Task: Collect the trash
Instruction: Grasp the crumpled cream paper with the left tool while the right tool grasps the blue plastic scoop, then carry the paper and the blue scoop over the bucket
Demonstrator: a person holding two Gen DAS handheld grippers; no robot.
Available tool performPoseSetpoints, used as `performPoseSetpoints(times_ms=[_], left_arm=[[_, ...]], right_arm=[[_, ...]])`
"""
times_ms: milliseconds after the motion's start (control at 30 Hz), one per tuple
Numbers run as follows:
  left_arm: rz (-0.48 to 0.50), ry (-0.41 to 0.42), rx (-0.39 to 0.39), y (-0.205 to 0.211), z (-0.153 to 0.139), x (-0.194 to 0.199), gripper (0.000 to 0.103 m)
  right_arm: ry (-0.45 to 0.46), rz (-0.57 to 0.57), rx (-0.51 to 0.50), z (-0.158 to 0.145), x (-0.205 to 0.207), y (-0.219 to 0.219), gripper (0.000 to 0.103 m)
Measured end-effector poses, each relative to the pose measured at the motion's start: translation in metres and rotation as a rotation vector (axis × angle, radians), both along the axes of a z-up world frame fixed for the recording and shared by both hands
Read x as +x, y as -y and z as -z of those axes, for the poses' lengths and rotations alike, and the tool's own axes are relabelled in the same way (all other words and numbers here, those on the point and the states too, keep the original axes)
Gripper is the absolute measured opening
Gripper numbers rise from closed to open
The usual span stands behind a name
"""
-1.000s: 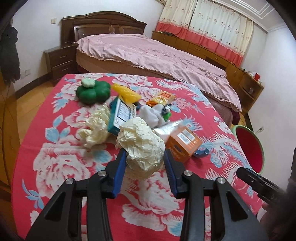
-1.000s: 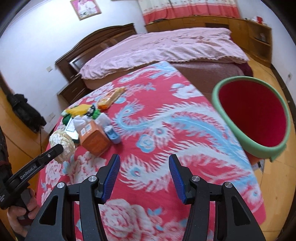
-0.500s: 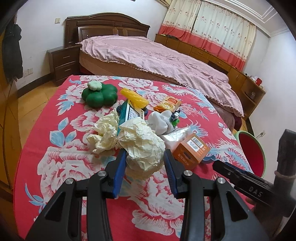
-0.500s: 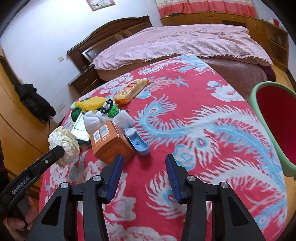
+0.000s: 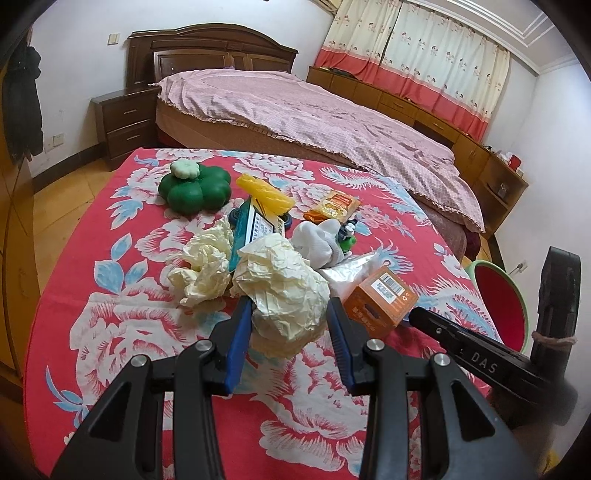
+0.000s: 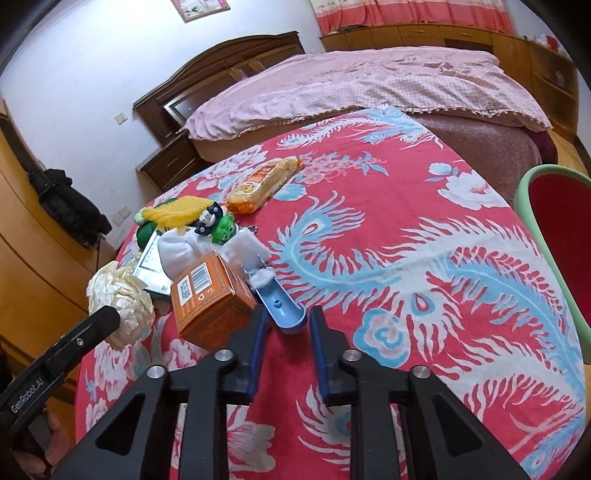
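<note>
The left tongs (image 5: 290, 325) grip a crumpled cream paper ball (image 5: 282, 291) over the red floral table (image 5: 147, 332). The right tongs (image 6: 286, 332) have just been closing and now pinch the near end of a blue plastic scoop (image 6: 282, 308), beside an orange box (image 6: 210, 299). A green-rimmed red bin (image 6: 554, 240) stands off the table's right edge.

Looks like a bedroom in somebody's home: big bed (image 5: 314, 122) with a pink cover and dark wood headboard (image 5: 207, 48), matching nightstand (image 5: 123, 123), curtains (image 5: 417, 55) over low cabinets (image 5: 399, 107), framed picture (image 6: 199, 7) on the wall.
</note>
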State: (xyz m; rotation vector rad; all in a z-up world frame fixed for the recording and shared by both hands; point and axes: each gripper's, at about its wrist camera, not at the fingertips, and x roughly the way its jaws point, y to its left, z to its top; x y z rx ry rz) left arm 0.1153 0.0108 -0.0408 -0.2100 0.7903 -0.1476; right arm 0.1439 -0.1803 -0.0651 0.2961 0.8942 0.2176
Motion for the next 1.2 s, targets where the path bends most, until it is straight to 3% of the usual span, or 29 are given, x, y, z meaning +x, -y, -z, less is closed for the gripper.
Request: performPoseSetpoints(times_ms=[633,1200], left_arm=[[0.051,0.043,-0.003,0.019,-0.022,-0.016,0.041],[0.236,0.021,-0.028,0.09,-0.037,-0.017,0.041]], right_arm=[[0.089,0.131,0.037,-0.029,-0.038,0.048,0.018],[0.186,0.299,0.07,-0.063,-0.094,0.118,0.018]])
